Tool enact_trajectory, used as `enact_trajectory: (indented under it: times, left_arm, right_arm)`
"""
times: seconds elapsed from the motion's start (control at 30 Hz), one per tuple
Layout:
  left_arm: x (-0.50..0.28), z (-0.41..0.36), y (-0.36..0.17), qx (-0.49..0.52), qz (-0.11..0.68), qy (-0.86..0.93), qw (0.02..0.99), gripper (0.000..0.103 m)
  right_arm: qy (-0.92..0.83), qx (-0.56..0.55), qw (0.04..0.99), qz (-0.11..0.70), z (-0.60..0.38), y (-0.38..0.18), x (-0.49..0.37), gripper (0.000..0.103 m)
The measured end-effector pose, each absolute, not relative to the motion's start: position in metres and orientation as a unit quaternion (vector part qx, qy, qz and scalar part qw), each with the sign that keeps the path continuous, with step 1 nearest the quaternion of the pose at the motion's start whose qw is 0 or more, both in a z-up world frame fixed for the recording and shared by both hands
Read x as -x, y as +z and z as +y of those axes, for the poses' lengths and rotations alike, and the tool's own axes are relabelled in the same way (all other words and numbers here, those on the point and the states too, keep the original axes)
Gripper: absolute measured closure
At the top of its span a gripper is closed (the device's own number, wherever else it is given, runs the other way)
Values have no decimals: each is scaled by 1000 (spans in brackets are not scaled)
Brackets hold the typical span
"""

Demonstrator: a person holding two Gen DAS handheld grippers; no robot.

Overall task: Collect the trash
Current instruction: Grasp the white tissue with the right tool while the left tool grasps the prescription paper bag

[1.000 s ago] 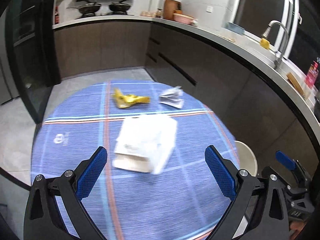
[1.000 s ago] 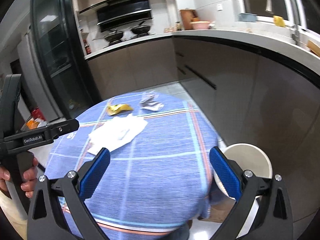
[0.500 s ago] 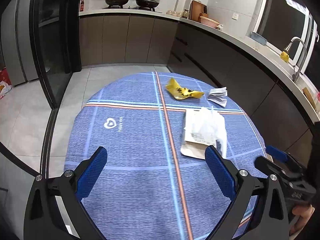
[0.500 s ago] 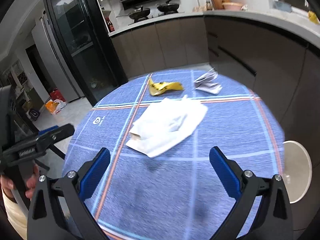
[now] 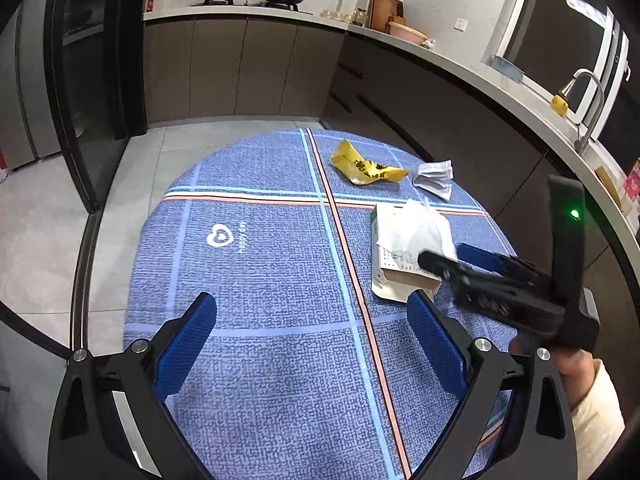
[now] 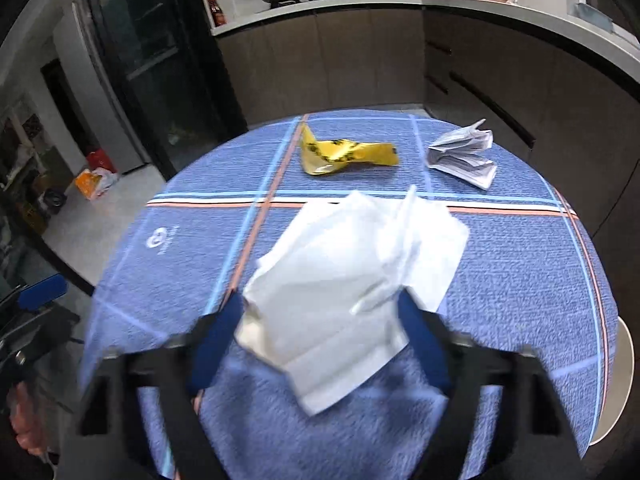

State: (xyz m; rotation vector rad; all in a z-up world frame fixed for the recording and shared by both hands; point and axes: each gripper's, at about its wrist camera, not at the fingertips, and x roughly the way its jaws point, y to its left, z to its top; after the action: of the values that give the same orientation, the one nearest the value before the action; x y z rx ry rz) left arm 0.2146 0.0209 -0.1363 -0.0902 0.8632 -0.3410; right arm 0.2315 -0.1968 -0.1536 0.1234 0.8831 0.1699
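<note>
A white paper bag lies on the round table's blue plaid cloth. My right gripper is down over the bag's near end. Its jaws are closing, with the bag filling the gap and both blue pads touching its sides. The left wrist view shows that gripper from the side, on the bag. A yellow wrapper and a crumpled white paper lie apart at the far edge. My left gripper hovers open over bare cloth left of the bag, holding nothing.
A white round container stands on the floor off the table's right edge. A dark kitchen counter with a tap curves behind and to the right. A black glass cabinet stands on the left. A person's hand holds the right gripper.
My right gripper has moved forward and down onto the white bag and its jaws have narrowed around it. The left gripper swung left a second ago and has since held still.
</note>
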Motion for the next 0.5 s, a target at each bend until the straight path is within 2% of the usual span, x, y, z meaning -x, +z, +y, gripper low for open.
enact_trajectory:
  times: [0.03,0.07,0.1,0.4,0.5]
  left_arm:
    - [-218,19,-138,43,419,-168,891,11]
    - [-221,15,-139,42,423,-174,888,11]
    - [-225,10,-140,41,425,-180,886,10]
    - [-272,-56,-169,28,454,-209,866,9]
    - [-286,-83,-179,-14,457,-199,867,9]
  right_arm:
    - [77,-60,898,429,-198,-155,-233,68]
    - [72,-61,898,430,-201,-155,-234,94]
    - [64,-63,900,427,-206,-154,-235,98]
    - [15,-78,926,369,-261,-124,-207,99]
    - [3,-85,929,361,-278,-120,-197,99]
